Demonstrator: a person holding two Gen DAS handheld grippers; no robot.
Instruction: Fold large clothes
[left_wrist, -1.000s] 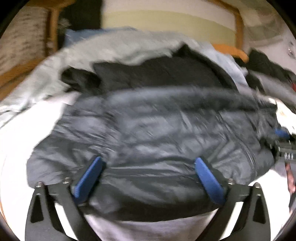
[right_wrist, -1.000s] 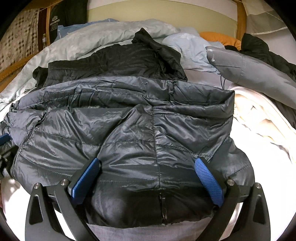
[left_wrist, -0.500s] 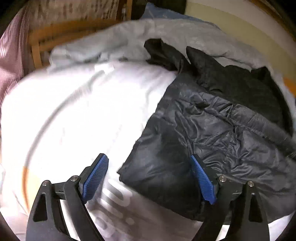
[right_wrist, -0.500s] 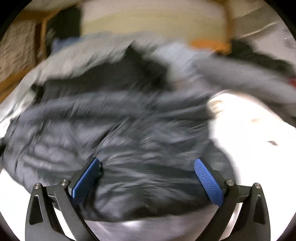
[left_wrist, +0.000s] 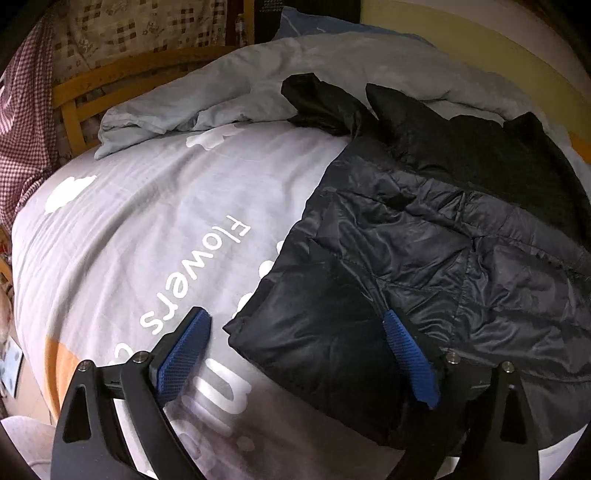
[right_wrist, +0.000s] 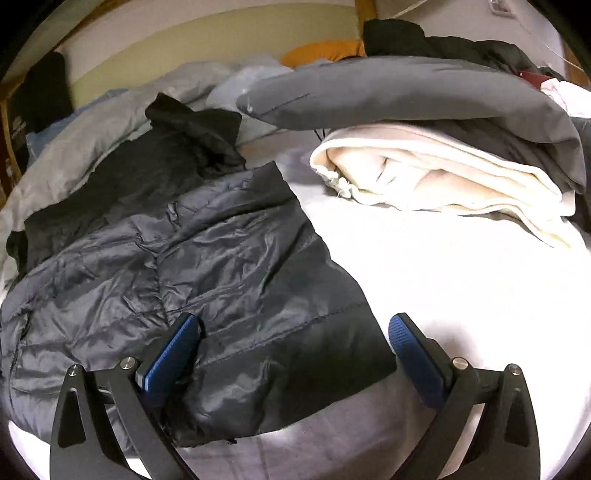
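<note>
The jacket (left_wrist: 424, 266) lies folded on the bed (left_wrist: 129, 229), a black garment (right_wrist: 147, 173) just behind it. The left tool (left_wrist: 297, 354) is opening over its left corner, gripping nothing; the right tool (right_wrist: 293, 354) stands wide over its right corner.

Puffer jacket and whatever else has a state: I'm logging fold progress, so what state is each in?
Puffer jacket: folded, flat on the bed.
Black garment: rumpled, behind the jacket.
Cream blanket: folded.
Left gripper: opening, jacket corner between jaws.
Right gripper: open.
</note>
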